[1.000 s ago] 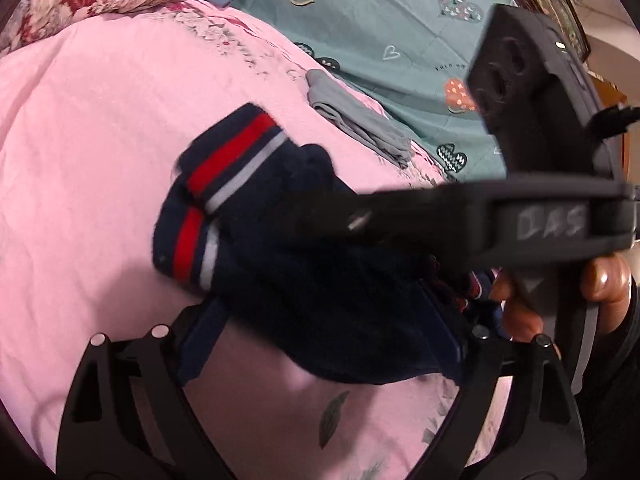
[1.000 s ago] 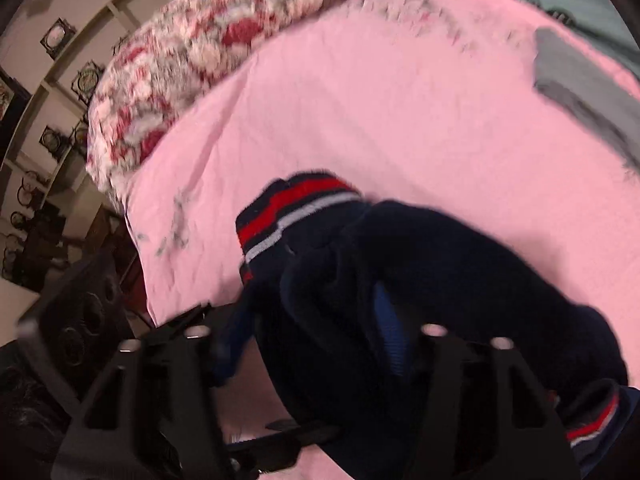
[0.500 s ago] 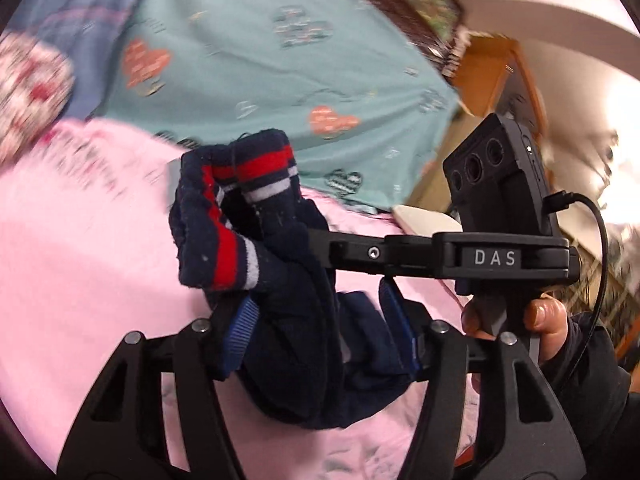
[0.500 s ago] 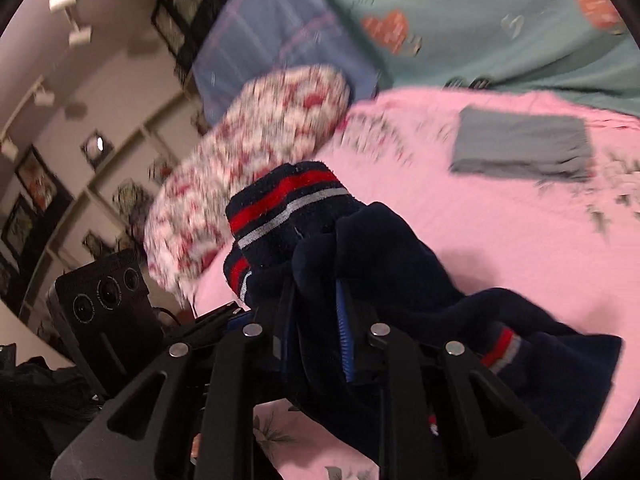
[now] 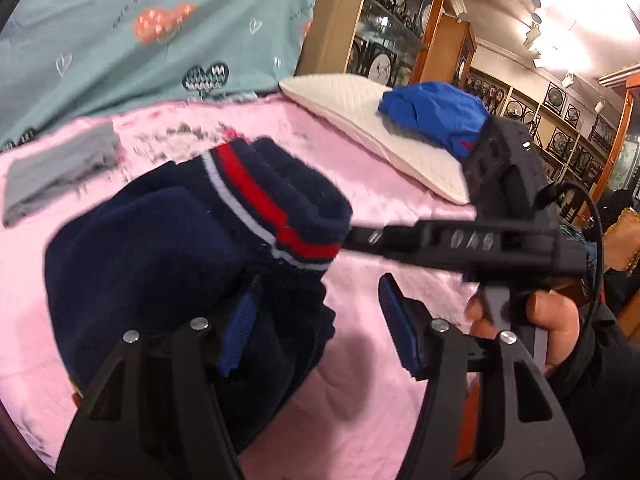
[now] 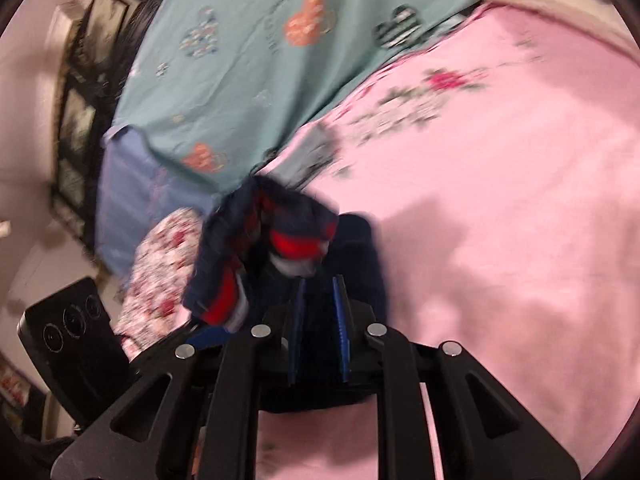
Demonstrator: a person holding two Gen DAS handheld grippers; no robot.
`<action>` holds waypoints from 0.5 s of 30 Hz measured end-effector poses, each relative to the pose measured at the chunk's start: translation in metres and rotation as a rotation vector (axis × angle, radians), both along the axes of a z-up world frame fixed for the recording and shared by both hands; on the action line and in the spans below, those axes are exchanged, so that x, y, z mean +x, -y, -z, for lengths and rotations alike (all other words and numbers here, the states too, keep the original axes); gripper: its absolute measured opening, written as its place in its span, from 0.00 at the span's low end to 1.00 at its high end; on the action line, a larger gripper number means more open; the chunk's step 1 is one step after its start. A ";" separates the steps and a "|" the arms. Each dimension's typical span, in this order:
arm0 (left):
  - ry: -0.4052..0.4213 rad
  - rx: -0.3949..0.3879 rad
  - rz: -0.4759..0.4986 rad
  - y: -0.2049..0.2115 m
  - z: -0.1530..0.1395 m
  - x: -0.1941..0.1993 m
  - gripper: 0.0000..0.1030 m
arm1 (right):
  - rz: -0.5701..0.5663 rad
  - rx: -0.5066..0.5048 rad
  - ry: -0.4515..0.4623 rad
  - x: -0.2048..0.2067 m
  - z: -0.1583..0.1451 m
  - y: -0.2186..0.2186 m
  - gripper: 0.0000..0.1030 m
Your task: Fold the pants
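Our right tongs [image 6: 318, 304] are clenched on the navy pants [image 5: 168, 248], while our left tongs [image 5: 316, 324] stand released, only the left pad touching the cloth. We see the bunched pants held above the pink bedsheet [image 5: 360, 184].

Navy pants [image 5: 152, 248] red-white striped, pink sheet [image 5: 372, 184]

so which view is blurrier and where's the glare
Right wrist view: heavy motion blur, the navy pants and teal sheet smeared. Left wrist view: sharper, mild blur on the pants, ceiling lights blown out at top right, and fisheye bending of the shelves.
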State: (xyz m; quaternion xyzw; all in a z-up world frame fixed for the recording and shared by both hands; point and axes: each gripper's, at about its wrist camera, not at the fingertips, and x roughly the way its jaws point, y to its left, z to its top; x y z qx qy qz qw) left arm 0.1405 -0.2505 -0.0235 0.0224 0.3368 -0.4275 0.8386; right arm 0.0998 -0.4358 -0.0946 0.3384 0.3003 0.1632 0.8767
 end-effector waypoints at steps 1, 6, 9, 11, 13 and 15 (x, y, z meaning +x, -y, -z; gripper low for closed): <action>0.000 0.005 0.000 0.003 0.004 -0.001 0.59 | 0.035 -0.005 0.017 -0.005 -0.005 0.008 0.19; -0.008 -0.018 -0.005 0.005 0.004 0.012 0.59 | -0.074 -0.101 0.169 0.002 -0.070 -0.012 0.30; -0.004 -0.024 0.003 0.007 0.003 0.004 0.59 | -0.246 -0.171 0.121 0.039 -0.085 -0.060 0.31; -0.010 -0.043 0.015 -0.003 0.003 -0.005 0.61 | -0.258 -0.228 -0.039 0.076 -0.064 -0.072 0.30; -0.014 -0.067 0.014 -0.022 -0.004 -0.015 0.61 | -0.260 -0.244 -0.129 0.100 -0.041 -0.066 0.25; -0.008 -0.101 0.012 -0.048 -0.015 -0.028 0.69 | -0.243 -0.256 -0.142 0.104 -0.029 -0.057 0.20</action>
